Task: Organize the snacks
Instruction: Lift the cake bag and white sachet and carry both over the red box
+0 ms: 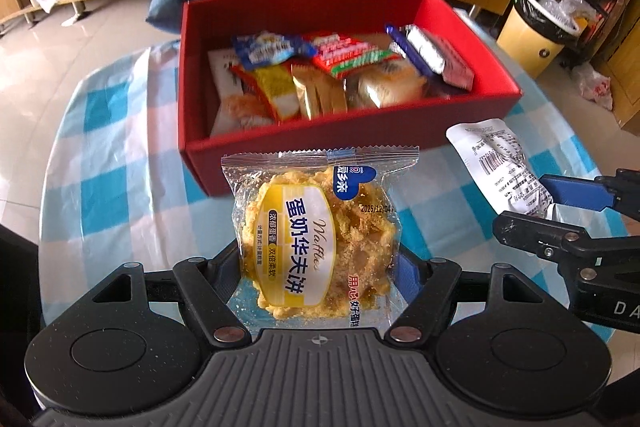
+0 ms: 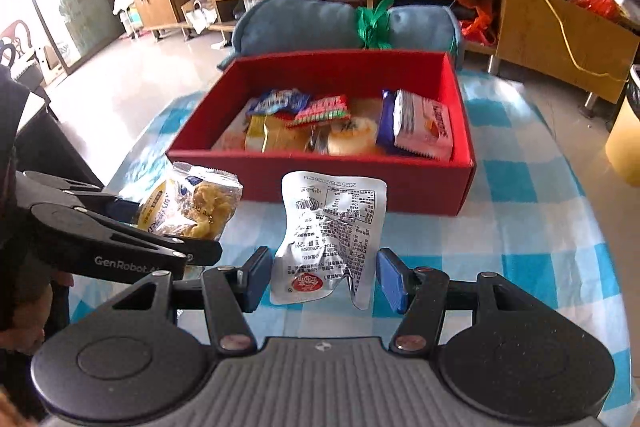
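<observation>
Left gripper (image 1: 320,275) clamps waffle pack (image 1: 316,235); right gripper (image 2: 324,281) wide around silver pouch (image 2: 332,235).

Waffle packet (image 1: 316,231): script word "Waffles", large Chinese "蛋奶华夫饼", blue corner logo "冠乡亲", printed date "2025/12/04". Silver pouch (image 2: 334,239): barcode, nutrition table, date line seen upside down, too small to read surely. Left gripper (image 2: 168,223) body: white "GenRobot", partly cut. Right gripper (image 1: 532,203) body: letters "DA".

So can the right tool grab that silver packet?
Probably yes. The silver packet already lies between the right tool's open fingers on the tablecloth, with nothing in the way; the left tool holds the waffle packet off to the side.
</observation>
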